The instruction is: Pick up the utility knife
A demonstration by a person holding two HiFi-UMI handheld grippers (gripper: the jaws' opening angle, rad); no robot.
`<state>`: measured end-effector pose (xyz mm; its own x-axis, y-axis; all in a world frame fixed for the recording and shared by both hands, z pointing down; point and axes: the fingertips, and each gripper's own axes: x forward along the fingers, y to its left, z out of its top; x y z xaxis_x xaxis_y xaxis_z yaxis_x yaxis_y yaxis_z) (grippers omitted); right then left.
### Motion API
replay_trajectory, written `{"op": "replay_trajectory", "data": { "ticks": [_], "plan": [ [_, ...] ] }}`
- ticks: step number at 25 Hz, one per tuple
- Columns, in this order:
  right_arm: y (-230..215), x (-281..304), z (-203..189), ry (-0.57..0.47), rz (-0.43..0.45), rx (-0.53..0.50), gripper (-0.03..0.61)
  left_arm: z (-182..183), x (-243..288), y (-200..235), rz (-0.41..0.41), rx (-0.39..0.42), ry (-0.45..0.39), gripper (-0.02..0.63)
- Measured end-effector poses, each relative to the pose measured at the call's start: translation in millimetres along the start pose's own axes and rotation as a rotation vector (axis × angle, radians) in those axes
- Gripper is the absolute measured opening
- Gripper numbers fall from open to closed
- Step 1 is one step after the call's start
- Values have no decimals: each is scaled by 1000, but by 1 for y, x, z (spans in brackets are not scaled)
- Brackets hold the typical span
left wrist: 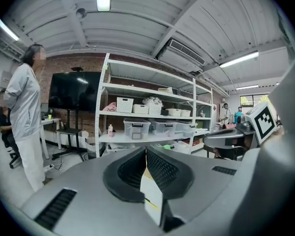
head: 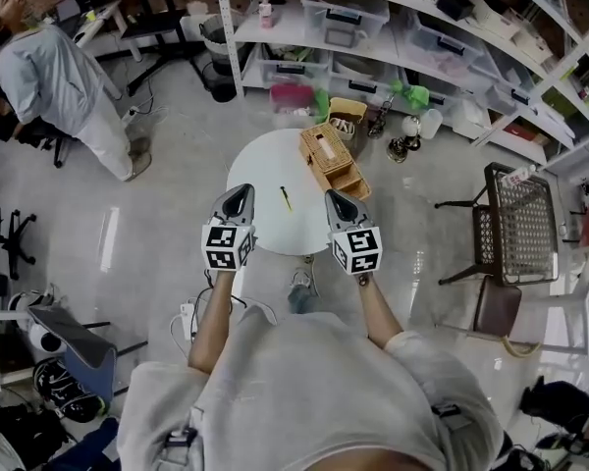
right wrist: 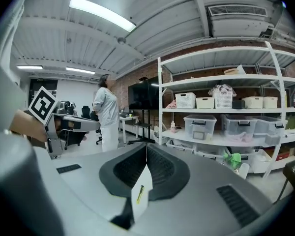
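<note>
Head view has the utility knife [head: 286, 198] lying flat near the middle of the round white surface [head: 260, 170], roughly between the left gripper [head: 240, 196] and the right gripper [head: 336, 202], touching neither. Each gripper's view shows its fingers [left wrist: 130, 173] [right wrist: 130, 170] pressed together at the tips with nothing held, and the knife only peeks through the wedge below them.

So this looks like the approach step. The next move probably means spreading one pair of fingers, dropping low and straddling the thin handle.

A wooden box [head: 331, 159] sits just right of the knife, which crowds the right side; the left side has more bare top. The near rim lies under both grippers. A chair [head: 515, 229] and the shelving [head: 373, 8] stand well apart.
</note>
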<state>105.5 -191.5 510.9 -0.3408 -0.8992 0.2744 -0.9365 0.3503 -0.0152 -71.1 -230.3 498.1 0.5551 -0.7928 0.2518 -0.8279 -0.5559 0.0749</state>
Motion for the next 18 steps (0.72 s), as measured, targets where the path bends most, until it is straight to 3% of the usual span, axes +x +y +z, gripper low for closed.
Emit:
{"op": "replay_trajectory", "data": {
  "ticks": [8,18],
  "plan": [
    [-49,64,23,-15,52,-12,31,24,66,16,46,4,-10,23],
    [-66,106,20,21,97,-4,31,20,106,29,62,-10,26,23]
  ]
}}
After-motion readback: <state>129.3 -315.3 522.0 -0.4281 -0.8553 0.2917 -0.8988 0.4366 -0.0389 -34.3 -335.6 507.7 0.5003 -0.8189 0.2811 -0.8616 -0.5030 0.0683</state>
